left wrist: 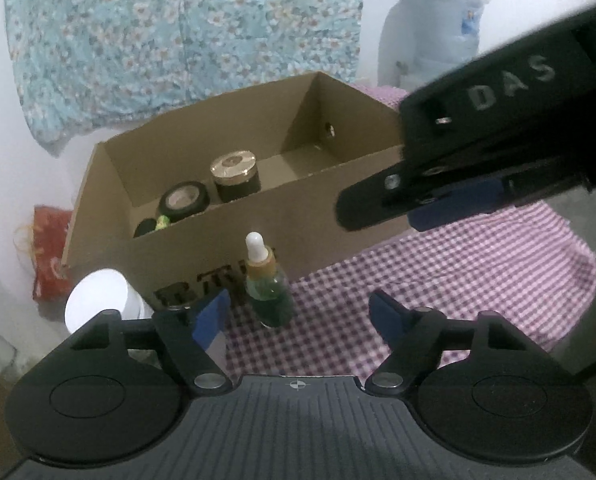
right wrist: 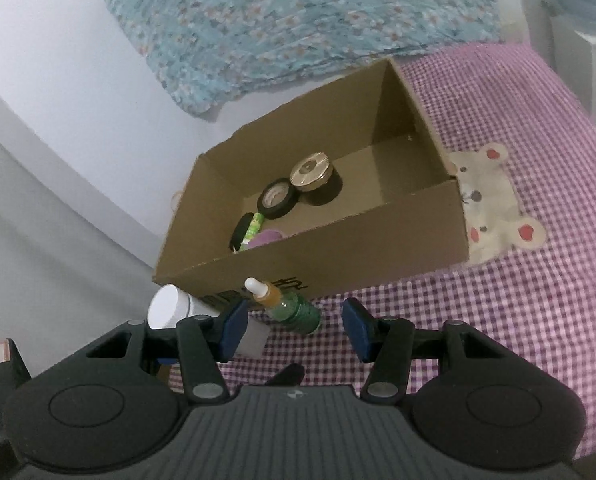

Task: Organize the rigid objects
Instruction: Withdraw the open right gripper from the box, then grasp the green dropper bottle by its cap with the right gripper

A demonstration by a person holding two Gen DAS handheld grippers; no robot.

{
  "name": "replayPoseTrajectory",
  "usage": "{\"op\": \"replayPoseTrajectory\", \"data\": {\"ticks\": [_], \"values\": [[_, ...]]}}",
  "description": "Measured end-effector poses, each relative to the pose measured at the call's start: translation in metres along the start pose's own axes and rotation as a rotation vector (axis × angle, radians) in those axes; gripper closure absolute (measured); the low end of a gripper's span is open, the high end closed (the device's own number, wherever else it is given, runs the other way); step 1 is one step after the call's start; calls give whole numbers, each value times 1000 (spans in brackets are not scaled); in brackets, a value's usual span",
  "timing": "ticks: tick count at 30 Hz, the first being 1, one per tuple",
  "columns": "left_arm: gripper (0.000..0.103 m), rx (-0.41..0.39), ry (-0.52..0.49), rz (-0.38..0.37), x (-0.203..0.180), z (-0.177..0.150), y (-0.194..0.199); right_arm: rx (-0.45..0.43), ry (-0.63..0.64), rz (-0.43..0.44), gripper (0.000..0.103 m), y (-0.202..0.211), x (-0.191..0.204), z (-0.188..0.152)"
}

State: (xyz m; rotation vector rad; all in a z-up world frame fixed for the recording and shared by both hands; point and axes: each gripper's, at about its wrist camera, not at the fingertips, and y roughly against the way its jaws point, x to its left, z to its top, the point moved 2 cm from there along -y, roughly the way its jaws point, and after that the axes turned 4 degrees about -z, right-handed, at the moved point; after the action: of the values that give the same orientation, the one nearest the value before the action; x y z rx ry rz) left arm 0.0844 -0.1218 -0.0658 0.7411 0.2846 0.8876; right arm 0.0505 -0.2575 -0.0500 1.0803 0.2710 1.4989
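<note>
Green dropper bottle (left wrist: 269, 288) on purple gingham cloth (left wrist: 438, 280), floral fabric (left wrist: 178, 40) behind.

At my twelve o'clock the dropper bottle (right wrist: 288, 304) stands before the cardboard box's (right wrist: 338, 256) near wall, blocking me. I see open checked cloth (right wrist: 498, 320) at three o'clock. The white jar (right wrist: 170, 306) crowds ten o'clock.

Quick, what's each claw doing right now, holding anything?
Left gripper: open, holding nothing.
Right gripper: open, holding nothing; the dropper bottle stands just ahead of it.
</note>
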Motion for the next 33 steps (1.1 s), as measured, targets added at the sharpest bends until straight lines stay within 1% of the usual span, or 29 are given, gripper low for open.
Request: {"op": "replayPoseTrajectory", "data": {"ticks": [3, 4, 11, 13, 17, 19, 24, 31, 33], "values": [[34, -10, 1, 15, 0, -1, -7, 5, 55, -19, 48, -9, 9, 3], [36, -12, 2, 20, 2, -2, -10, 8, 69, -21, 50, -11, 12, 3], [46, 1, -3, 39, 7, -4, -27, 38, 139, 3, 55, -35, 27, 11], [48, 0, 10, 42, 9, -5, -32, 49, 159, 10, 56, -42, 32, 11], [58, 11, 47, 44, 14, -7, -40, 70, 196, 21, 58, -54, 38, 13], [59, 13, 55, 44, 17, -7, -43, 76, 212, 25, 60, -58, 41, 13], [59, 6, 50, 46, 19, -10, -49, 94, 225, 32, 69, -69, 43, 15], [60, 18, 52, 51, 20, -10, -61, 110, 222, 48, 74, -78, 39, 18], [62, 19, 52, 54, 20, -10, -63, 109, 218, 63, 77, -78, 37, 17]]}}
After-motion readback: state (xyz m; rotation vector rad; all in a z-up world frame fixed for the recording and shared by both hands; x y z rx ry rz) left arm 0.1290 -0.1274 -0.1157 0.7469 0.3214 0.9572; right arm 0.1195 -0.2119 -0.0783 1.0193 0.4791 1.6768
